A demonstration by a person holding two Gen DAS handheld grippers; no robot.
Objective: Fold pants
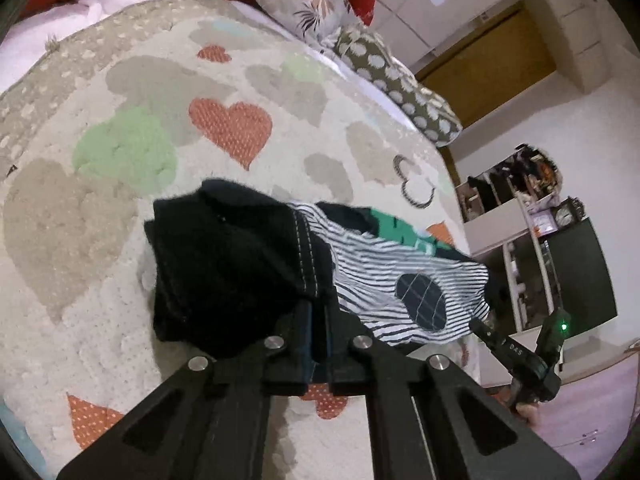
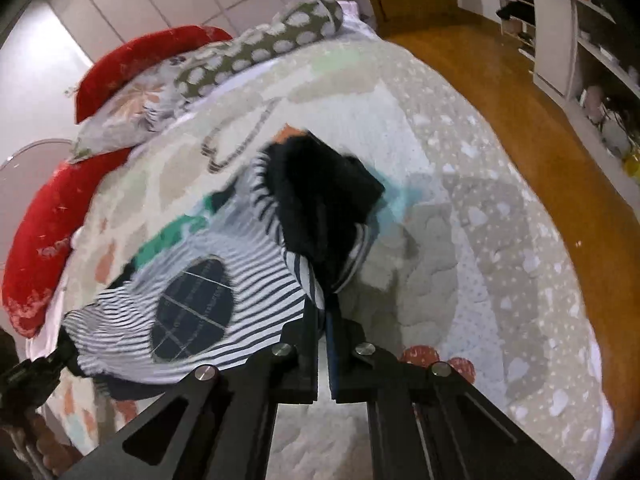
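The pants point(image 1: 360, 276) are small, white with dark stripes, a dark oval patch, a green band and black cuffs. They hang stretched above the heart-print bedspread point(image 1: 160, 92). My left gripper point(image 1: 319, 308) is shut on one black end of the pants. My right gripper point(image 2: 325, 312) is shut on the other end of the pants point(image 2: 224, 264), where a black cuff point(image 2: 320, 192) droops forward. In the left wrist view the right gripper point(image 1: 478, 325) shows at the right. In the right wrist view the left gripper point(image 2: 69, 350) shows at the far left.
Red and floral pillows point(image 2: 152, 52) and a spotted bolster point(image 1: 404, 80) lie at the head of the bed. A wooden floor point(image 2: 520, 100) runs beside the bed. Shelves point(image 1: 528, 248) with clutter stand by the wall, and a wooden door point(image 1: 488, 60) is beyond.
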